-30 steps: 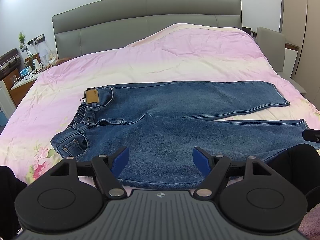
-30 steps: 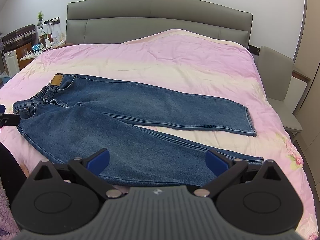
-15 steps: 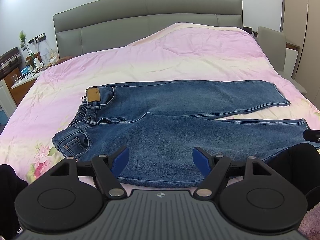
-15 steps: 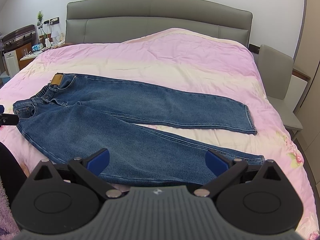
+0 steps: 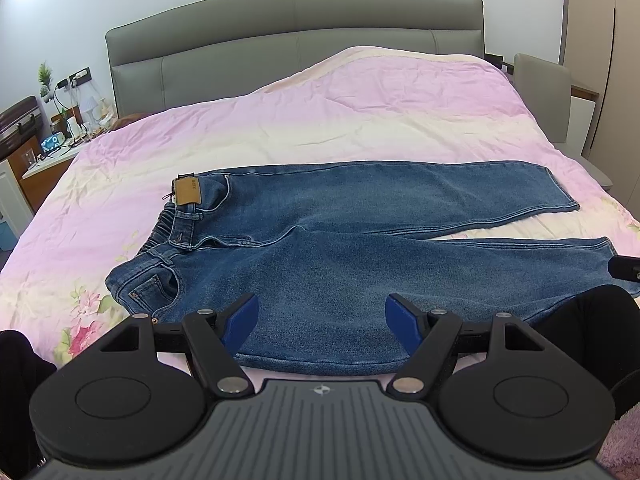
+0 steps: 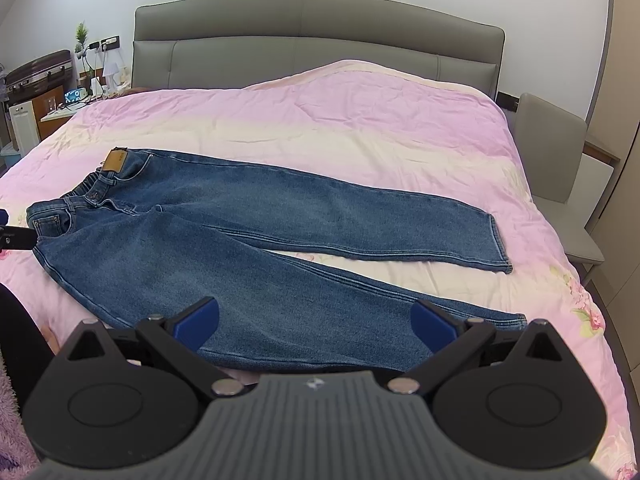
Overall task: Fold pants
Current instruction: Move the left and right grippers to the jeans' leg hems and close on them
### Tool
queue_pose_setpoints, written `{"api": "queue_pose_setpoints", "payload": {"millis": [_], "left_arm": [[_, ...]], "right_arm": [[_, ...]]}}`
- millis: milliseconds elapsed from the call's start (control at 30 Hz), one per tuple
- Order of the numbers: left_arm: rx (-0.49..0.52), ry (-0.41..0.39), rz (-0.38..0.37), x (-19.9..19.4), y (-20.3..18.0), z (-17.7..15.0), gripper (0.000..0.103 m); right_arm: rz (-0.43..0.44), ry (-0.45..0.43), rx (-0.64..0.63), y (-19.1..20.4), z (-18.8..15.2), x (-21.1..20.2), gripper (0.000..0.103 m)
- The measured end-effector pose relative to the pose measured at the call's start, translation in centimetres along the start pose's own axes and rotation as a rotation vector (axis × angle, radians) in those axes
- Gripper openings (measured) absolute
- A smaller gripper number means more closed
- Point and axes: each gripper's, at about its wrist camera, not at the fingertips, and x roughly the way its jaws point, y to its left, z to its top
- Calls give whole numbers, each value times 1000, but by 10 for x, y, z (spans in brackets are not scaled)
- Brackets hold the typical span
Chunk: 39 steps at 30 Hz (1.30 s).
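A pair of blue denim jeans is lying flat and unfolded on a wide bed covered by a pink-and-cream floral quilt. The waistband, bearing a tan leather brand patch, is pointing toward the left side of the bed; the two legs are running toward the right, spread in a narrow V with a strip of quilt showing between the hems. The front of the jeans is facing up, with a pocket and rivets showing at the near hip.

The left hand-held gripper is hovering above the near edge of the upper leg, close to the hip section. Its blue-padded fingers are standing wide apart — nothing is between them, and they are not touching the denim.

The right hand-held gripper is hovering above the near leg toward the hem end. Its blue pads are likewise spread wide and are holding nothing.

A grey padded headboard is standing against the white wall at the far side of the bed. A wooden nightstand with small items on it is sitting at the far left, and a grey upholstered chair is standing beside the right edge of the bed. Dark sleeve fabric is showing at the lower right of the left wrist view.
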Motion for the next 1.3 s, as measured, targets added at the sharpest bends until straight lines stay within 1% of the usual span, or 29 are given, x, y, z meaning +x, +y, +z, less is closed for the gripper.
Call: {"api": "queue_pose_setpoints", "payload": {"millis": [100,200,400,500,600,667,733,867,900,967,1000,1033,1133,1200,1300], "left_arm": [[34,11,-12,2,2,2,85],[91,28,-28,6,6,5,85],[308,74,-101,22,15,8,84],[407,113,-129,34,24,8,84],[526,177,-164,50,29,4,84],[612,228,-172,64,28,-2,84],[691,286,-176,81,23,-9,84],[846,390,-179,116,4,-30,84],[875,403,-177,123,-1,-35,84],[917,437,-177,137,-10,-45,84],[930,455,-177,145,-13,-48,84],[936,471,-177,152,-16,-52,84],[933,522,-175,171,-23,-63,84],[942,556,-161,182,-26,-70,84],[977,573,-100,193,-29,-78,81]], "right_arm": [[6,-5,22,-6,0,0,98],[16,-36,32,-18,1,0,98],[-4,-110,41,-52,1,-1,98],[-28,-81,48,-72,1,5,98],[-53,-45,45,-94,-1,12,97],[-80,-19,46,-109,-3,18,94],[-91,6,47,-125,-6,23,84],[-117,64,30,-152,-19,34,79],[-124,73,24,-158,-23,35,76],[-129,92,13,-171,-32,38,71],[-130,103,9,-176,-36,40,66],[-129,117,5,-182,-40,40,64],[-108,165,-24,-196,-54,46,63],[-86,205,-68,-198,-64,52,63],[-56,255,-162,-194,-80,66,63]]}}
